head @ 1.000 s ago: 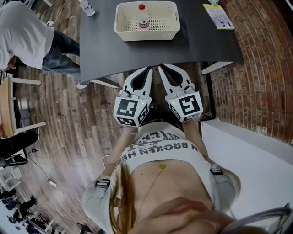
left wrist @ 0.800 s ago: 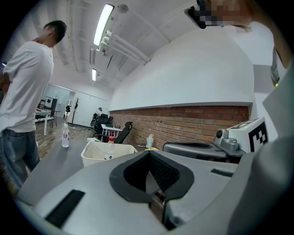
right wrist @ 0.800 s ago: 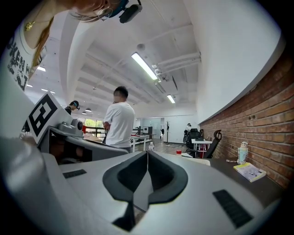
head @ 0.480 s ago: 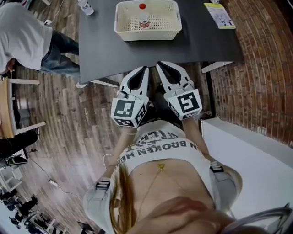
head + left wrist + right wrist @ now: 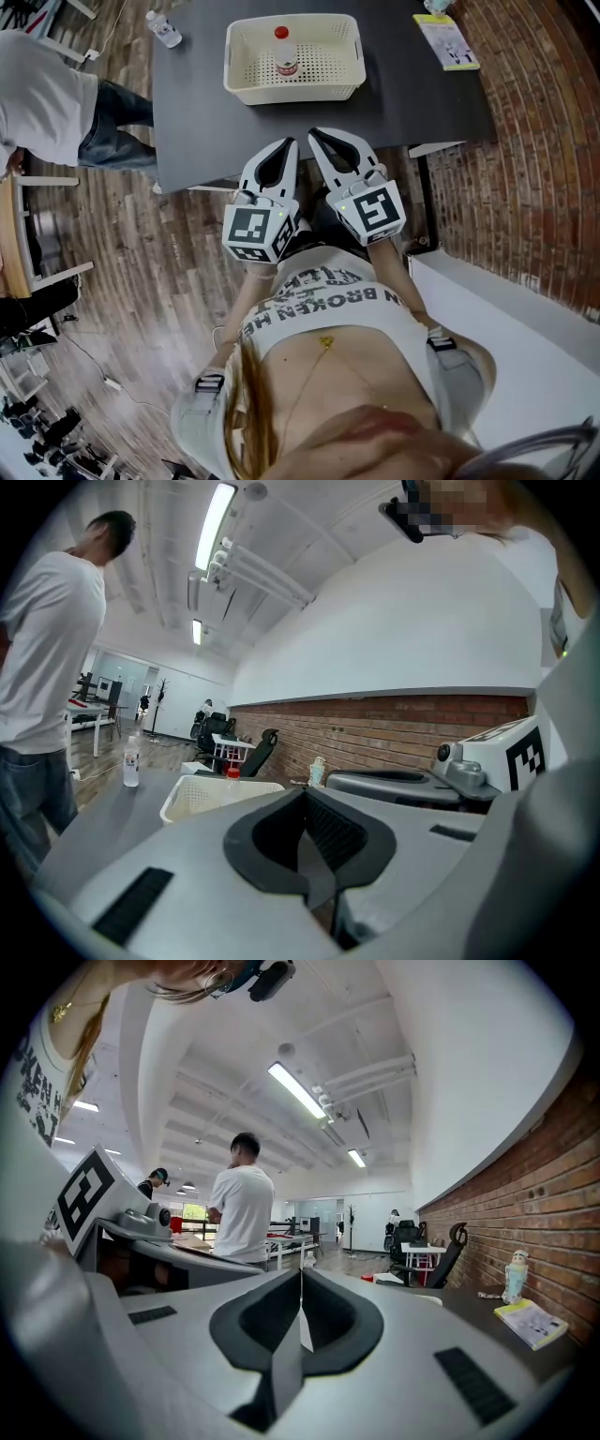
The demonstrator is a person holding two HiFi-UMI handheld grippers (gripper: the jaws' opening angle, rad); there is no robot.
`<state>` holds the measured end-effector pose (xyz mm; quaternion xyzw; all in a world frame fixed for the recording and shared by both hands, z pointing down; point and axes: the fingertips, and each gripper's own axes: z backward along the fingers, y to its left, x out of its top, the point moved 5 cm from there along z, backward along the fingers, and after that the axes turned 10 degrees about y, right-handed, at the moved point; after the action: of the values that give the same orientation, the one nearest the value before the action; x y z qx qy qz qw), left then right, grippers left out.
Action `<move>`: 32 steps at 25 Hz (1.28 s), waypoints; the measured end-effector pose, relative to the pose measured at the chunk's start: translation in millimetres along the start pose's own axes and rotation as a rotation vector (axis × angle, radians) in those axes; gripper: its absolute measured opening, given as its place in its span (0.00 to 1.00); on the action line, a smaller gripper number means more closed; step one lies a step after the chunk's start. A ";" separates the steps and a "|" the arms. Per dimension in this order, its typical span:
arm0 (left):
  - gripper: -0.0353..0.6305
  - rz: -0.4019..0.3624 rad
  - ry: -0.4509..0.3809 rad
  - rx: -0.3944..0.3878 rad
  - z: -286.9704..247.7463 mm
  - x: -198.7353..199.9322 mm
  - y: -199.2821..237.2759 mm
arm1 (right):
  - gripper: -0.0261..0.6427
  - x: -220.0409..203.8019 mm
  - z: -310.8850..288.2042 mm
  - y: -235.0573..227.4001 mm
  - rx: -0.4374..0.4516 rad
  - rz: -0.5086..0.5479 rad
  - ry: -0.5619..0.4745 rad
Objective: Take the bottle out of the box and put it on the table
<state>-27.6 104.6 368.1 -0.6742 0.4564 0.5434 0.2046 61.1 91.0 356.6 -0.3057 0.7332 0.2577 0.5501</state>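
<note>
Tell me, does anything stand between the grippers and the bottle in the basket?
Only the basket's near wall: the bottle stands inside, so the left gripper or right gripper would likely need to come over the rim.

Surface [image 5: 412,89]: dark, matt, smooth. Box [image 5: 319,91]: cream plastic, perforated. Bottle [image 5: 284,58]: clear plastic, red cap. Floor [image 5: 178,253]: wood-grain planks, dull sheen. Wall [image 5: 525,159]: rough red brick. Left gripper [image 5: 292,142] and right gripper [image 5: 315,133]: matt grey plastic, black ribbed linings inside the jaws.
</note>
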 end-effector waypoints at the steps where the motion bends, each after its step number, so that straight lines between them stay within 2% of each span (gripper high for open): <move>1: 0.06 0.000 0.001 0.001 -5.9 2.5 1.6 | 0.05 1.0 -3.7 -5.8 0.003 0.000 0.000; 19: 0.06 0.002 -0.013 0.085 -78.0 52.3 23.6 | 0.05 30.8 -56.1 -82.6 0.085 0.018 -0.024; 32: 0.06 0.029 -0.022 0.140 -117.5 58.3 23.8 | 0.05 22.8 -70.9 -125.4 0.137 0.020 0.003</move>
<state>16.2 -20.9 358.0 -0.6453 0.5009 0.5206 0.2484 102.1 -48.7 347.9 -0.2604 0.7529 0.2118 0.5661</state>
